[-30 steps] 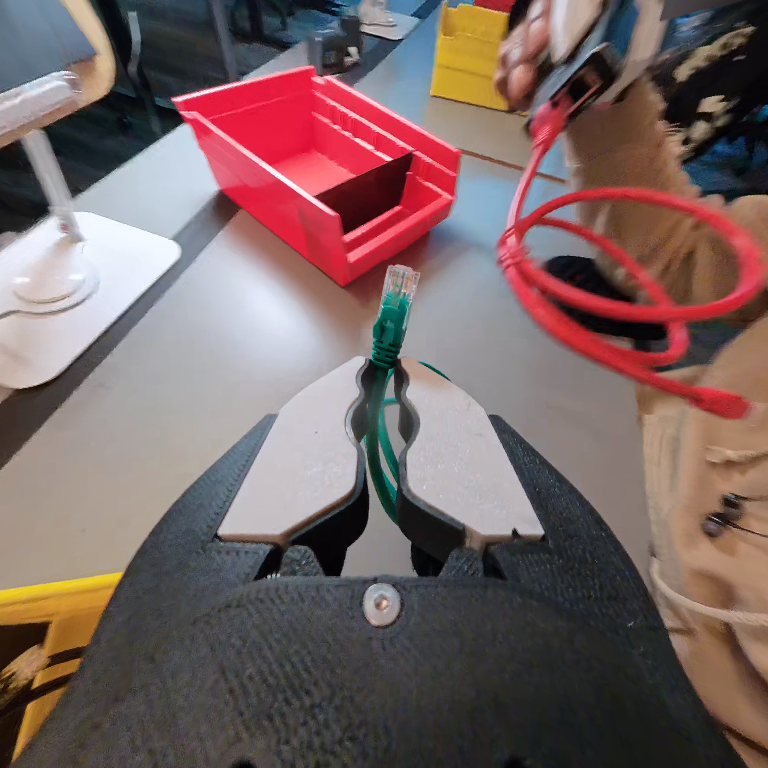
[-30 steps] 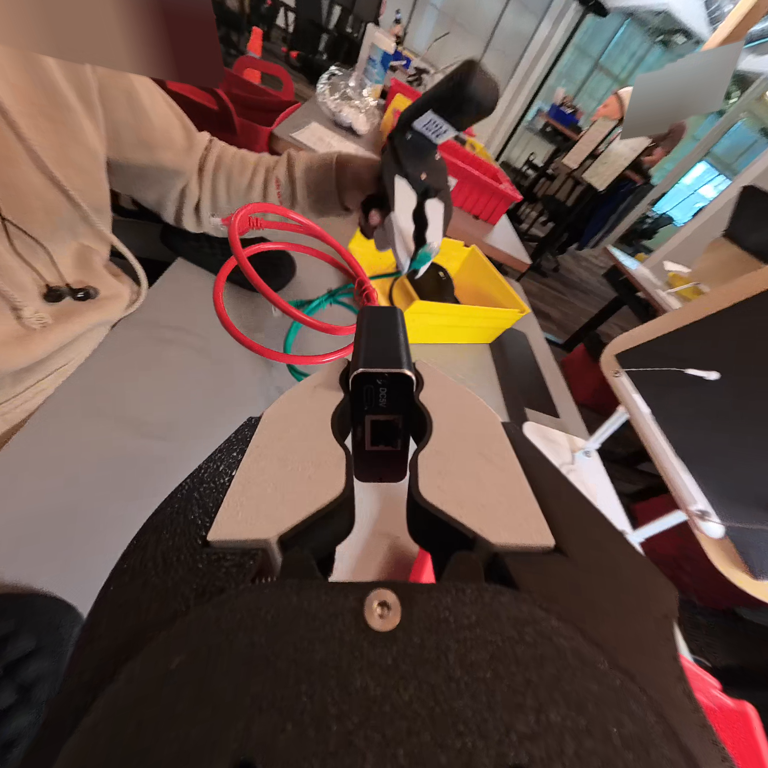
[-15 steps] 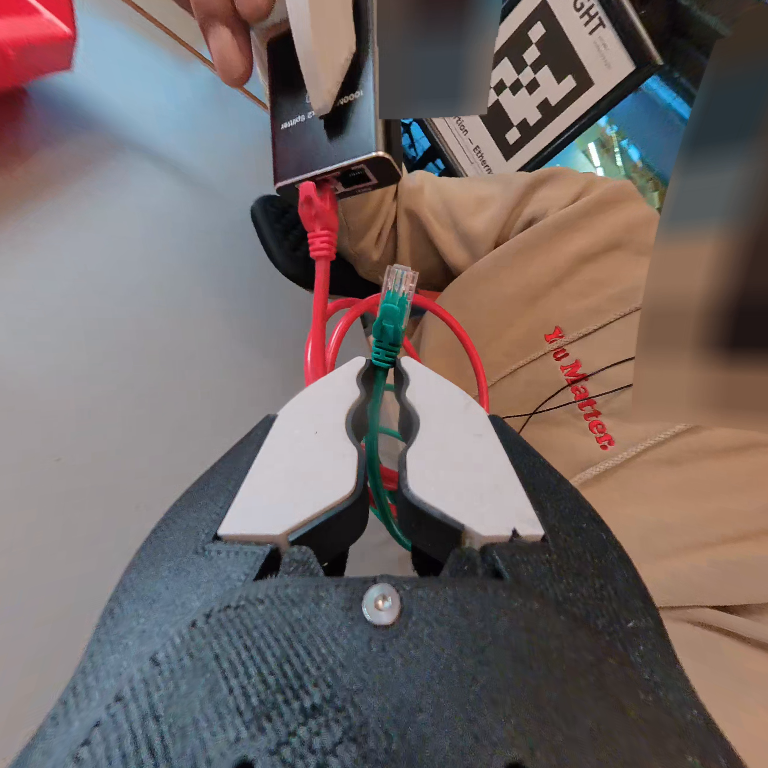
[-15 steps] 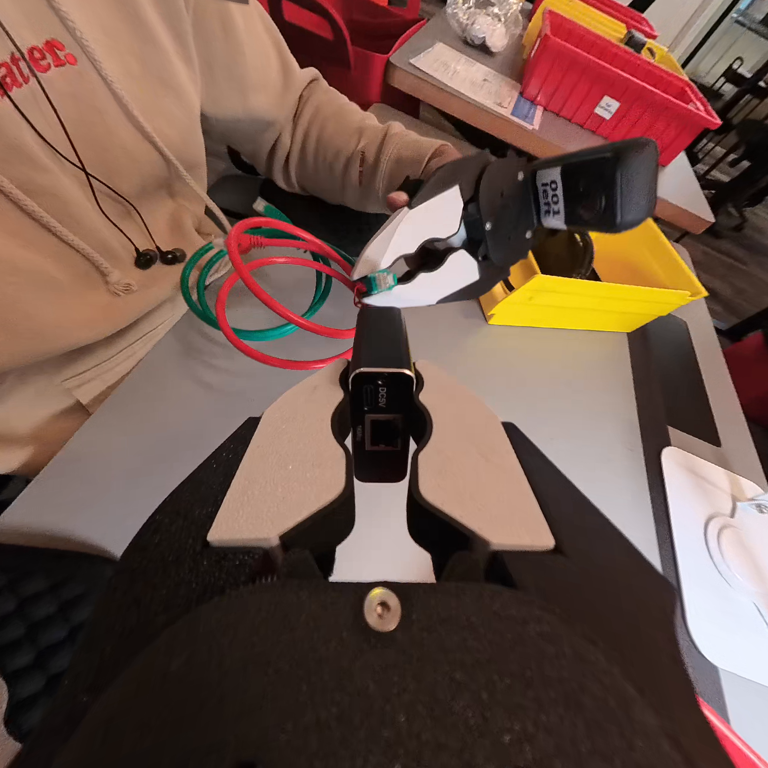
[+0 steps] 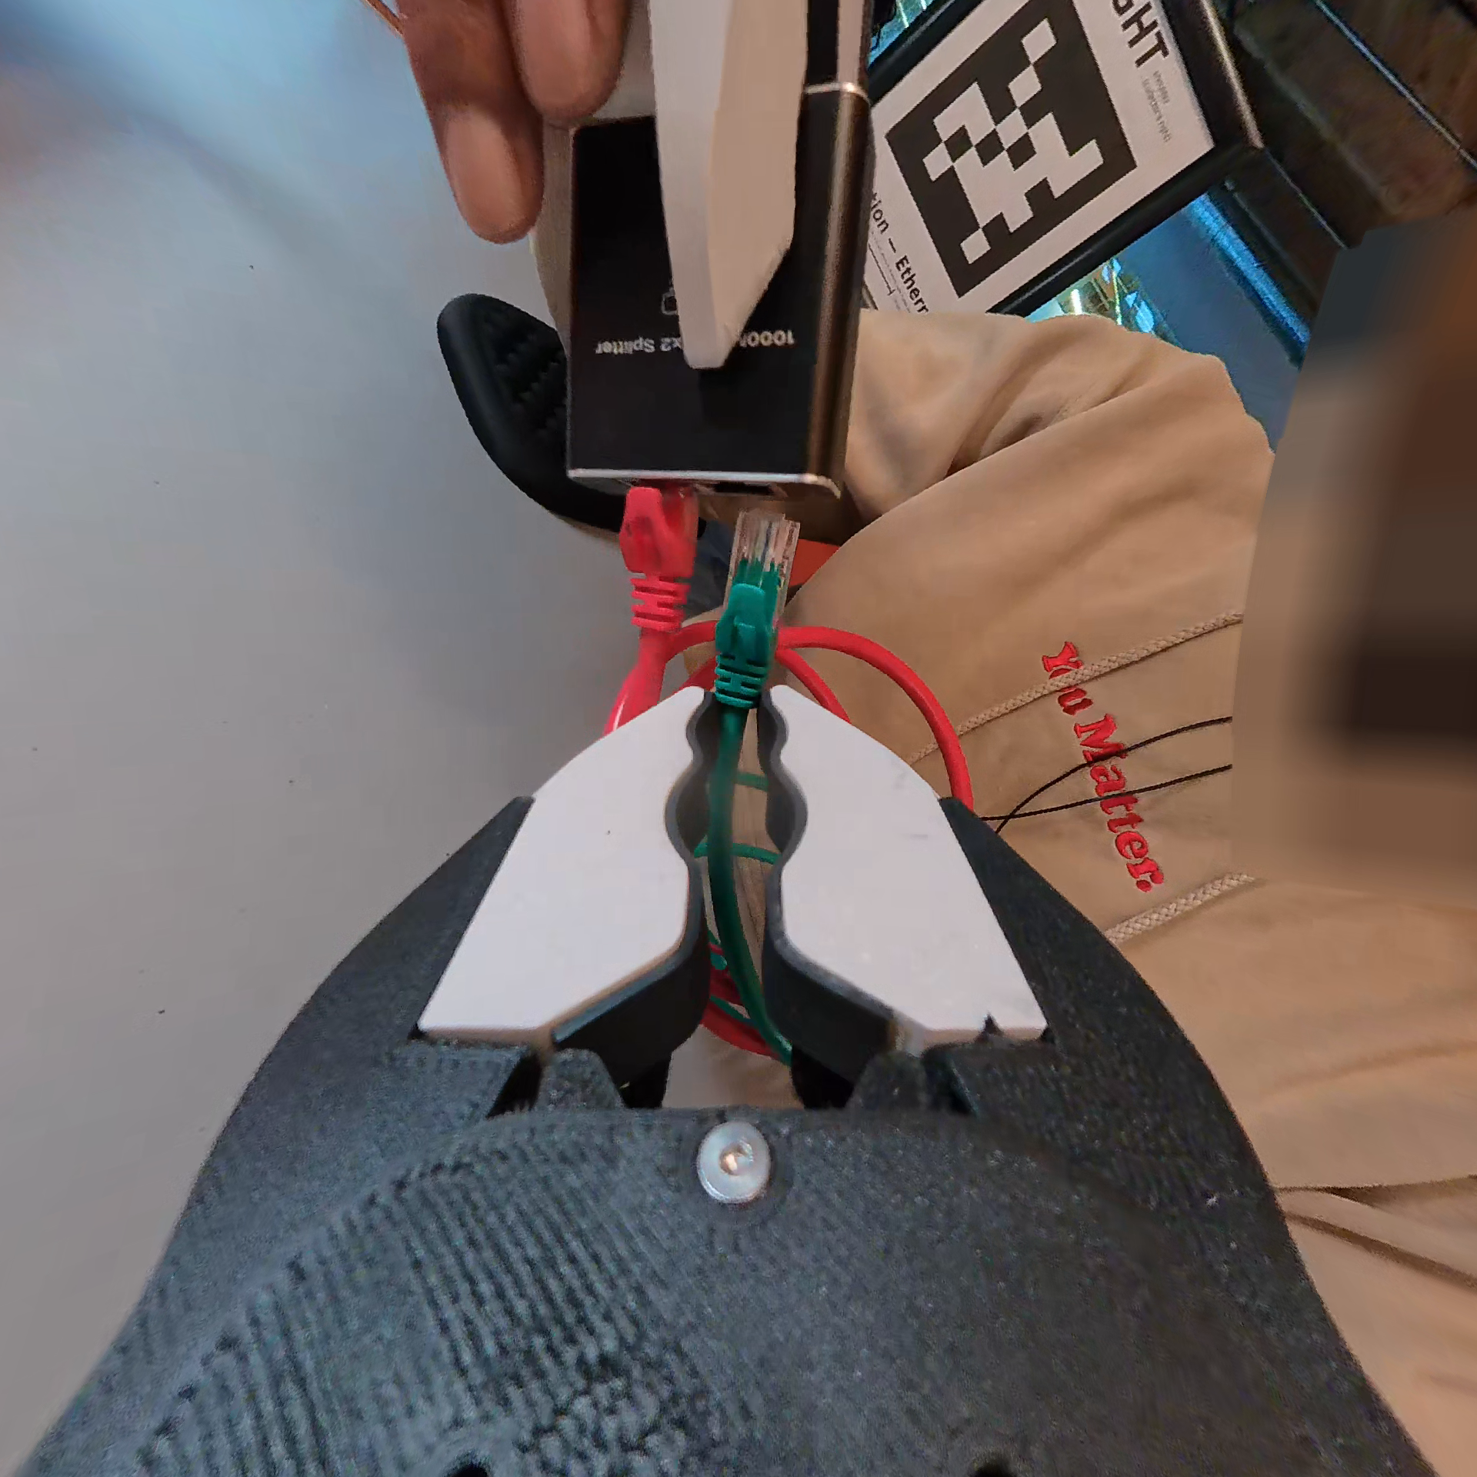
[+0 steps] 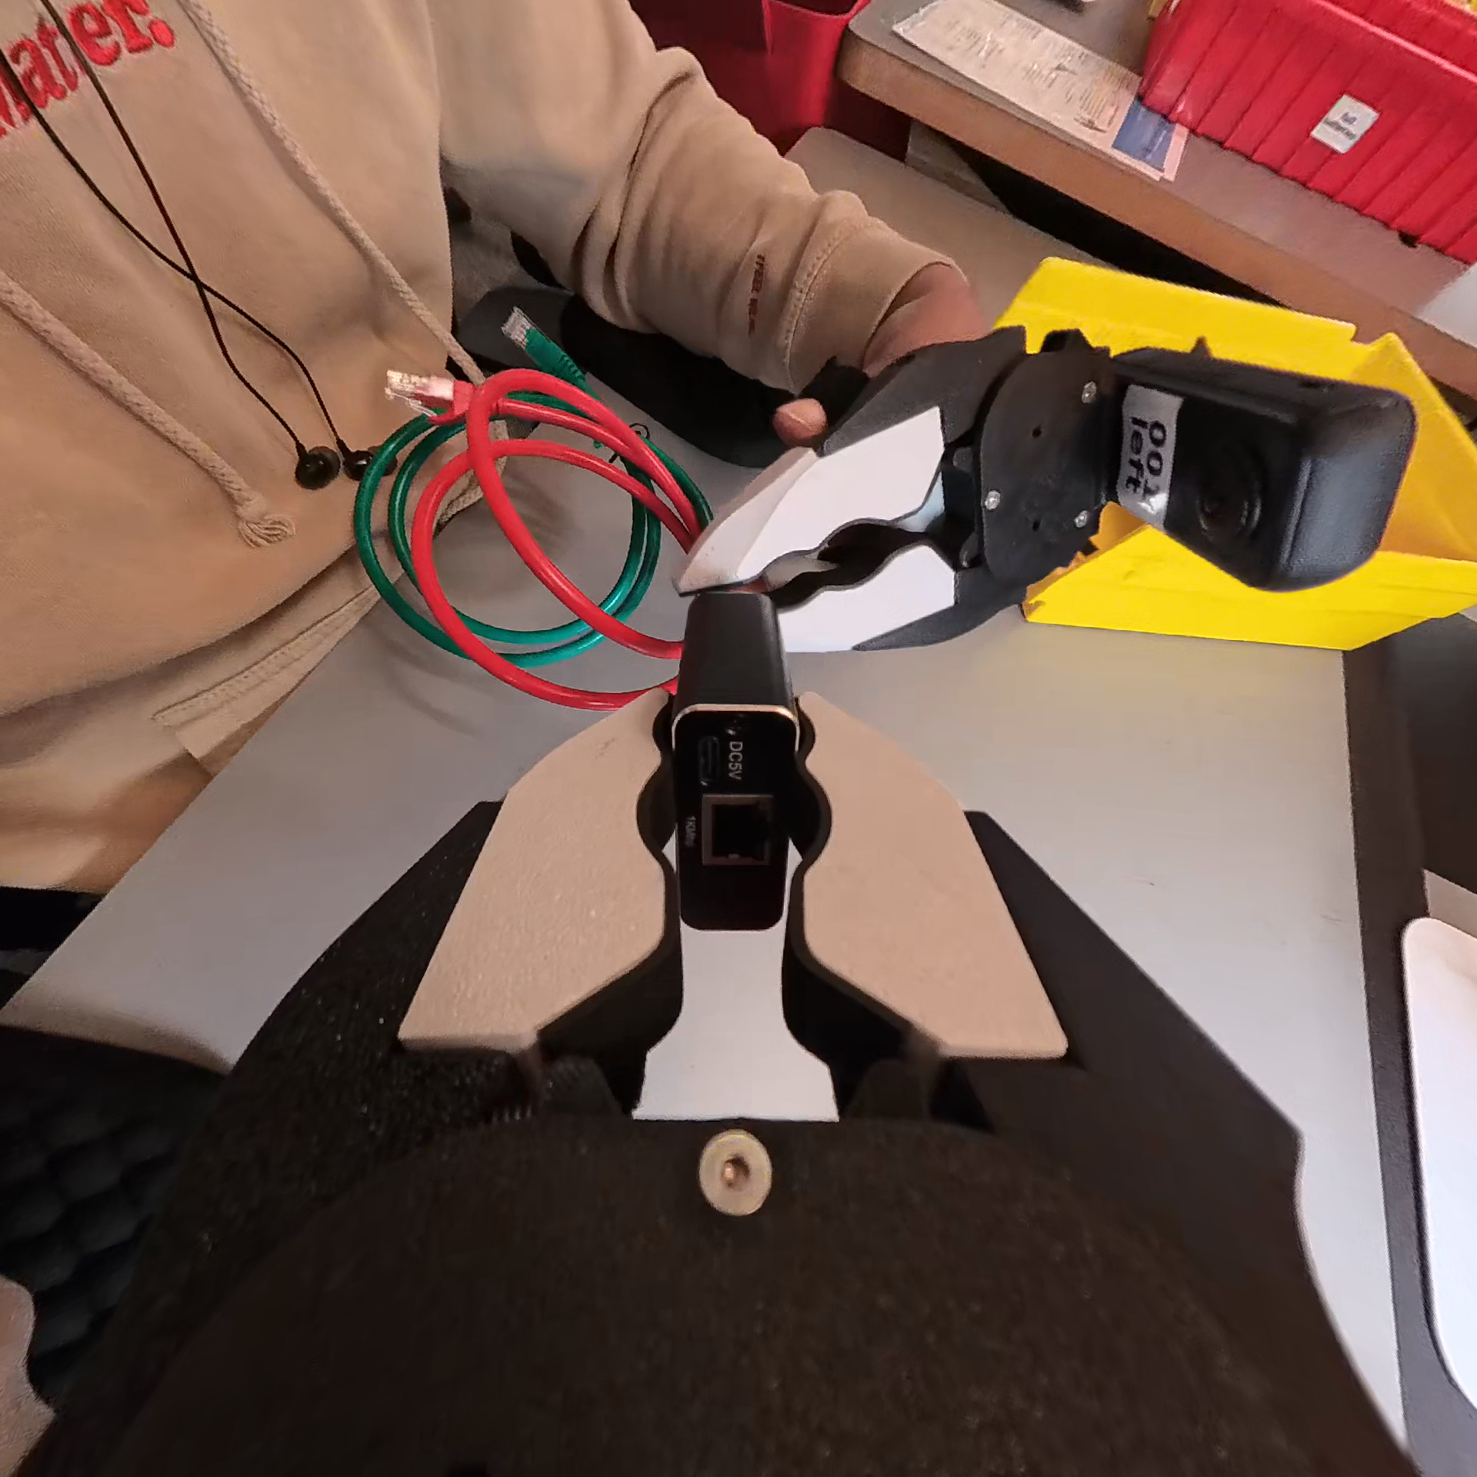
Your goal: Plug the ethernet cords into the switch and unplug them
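My left gripper (image 5: 737, 703) is shut on the green ethernet cord (image 5: 743, 639). Its clear plug (image 5: 766, 543) sits just below the free port of the black switch (image 5: 703, 376). The red cord (image 5: 657, 559) is plugged into the port beside it. My right gripper (image 6: 734, 703) is shut on the switch (image 6: 731, 671), held above the table. In the right wrist view the left gripper (image 6: 703, 579) touches the switch's far end, and the red cord (image 6: 551, 575) and green cord (image 6: 384, 551) hang in loops with their free plugs near the person's chest.
A person in a beige hoodie (image 6: 320, 240) is close behind the cords. A yellow bin (image 6: 1247, 575) stands behind the left gripper, red bins (image 6: 1319, 104) on a further table. The grey table (image 6: 1079, 799) and a white lamp base (image 6: 1447, 1119) lie to the right. The gap from one gripper's tips to the other's is roughly 6 centimetres.
My left gripper has swung from facing the red bin to the switch and brought the green plug up to just under the free port. The right gripper has tilted down, still holding the switch.
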`<state>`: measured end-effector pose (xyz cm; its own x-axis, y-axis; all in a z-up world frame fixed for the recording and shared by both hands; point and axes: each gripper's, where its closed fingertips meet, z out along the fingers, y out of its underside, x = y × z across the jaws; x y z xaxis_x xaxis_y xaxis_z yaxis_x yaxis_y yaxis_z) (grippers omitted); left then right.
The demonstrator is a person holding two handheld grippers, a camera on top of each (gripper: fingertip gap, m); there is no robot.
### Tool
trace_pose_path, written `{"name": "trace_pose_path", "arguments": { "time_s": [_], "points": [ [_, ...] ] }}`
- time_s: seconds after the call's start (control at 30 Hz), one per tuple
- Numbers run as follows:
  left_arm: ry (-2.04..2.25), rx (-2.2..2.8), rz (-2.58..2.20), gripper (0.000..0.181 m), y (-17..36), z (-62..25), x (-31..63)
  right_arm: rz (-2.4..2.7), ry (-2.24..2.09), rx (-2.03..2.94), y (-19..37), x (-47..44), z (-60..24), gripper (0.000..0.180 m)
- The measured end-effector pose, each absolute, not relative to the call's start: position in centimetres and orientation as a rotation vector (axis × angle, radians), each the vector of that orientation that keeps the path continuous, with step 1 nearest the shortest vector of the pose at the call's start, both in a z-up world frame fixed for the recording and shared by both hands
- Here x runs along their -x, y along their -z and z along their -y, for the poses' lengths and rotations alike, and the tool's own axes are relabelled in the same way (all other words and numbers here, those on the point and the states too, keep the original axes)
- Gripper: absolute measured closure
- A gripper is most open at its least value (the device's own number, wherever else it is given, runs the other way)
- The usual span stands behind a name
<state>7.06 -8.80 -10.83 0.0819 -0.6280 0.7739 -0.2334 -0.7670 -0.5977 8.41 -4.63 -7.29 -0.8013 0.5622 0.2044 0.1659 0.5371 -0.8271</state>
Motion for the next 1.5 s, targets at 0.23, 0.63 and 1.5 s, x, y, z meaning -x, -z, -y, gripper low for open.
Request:
{"name": "trace_pose_path", "arguments": {
  "time_s": [0.23, 0.63, 1.5],
  "points": [
    [1.711, 2.093, -0.882, 0.172, 11.7, 9.1, -7.2, 2.373, -1.153, 0.582, 7.9, -8.3, 5.4, 0.156],
    [1.786, 2.025, -0.916, 0.172, 10.5, 10.0, -7.9, 2.329, -1.427, 0.526, 6.9, -9.0, 6.2, 0.155],
    [1.83, 1.956, -0.849, 0.173, 9.8, 9.3, -8.3, 2.335, -1.258, 0.528, 6.3, -8.7, 6.8, 0.156]
  ]
}}
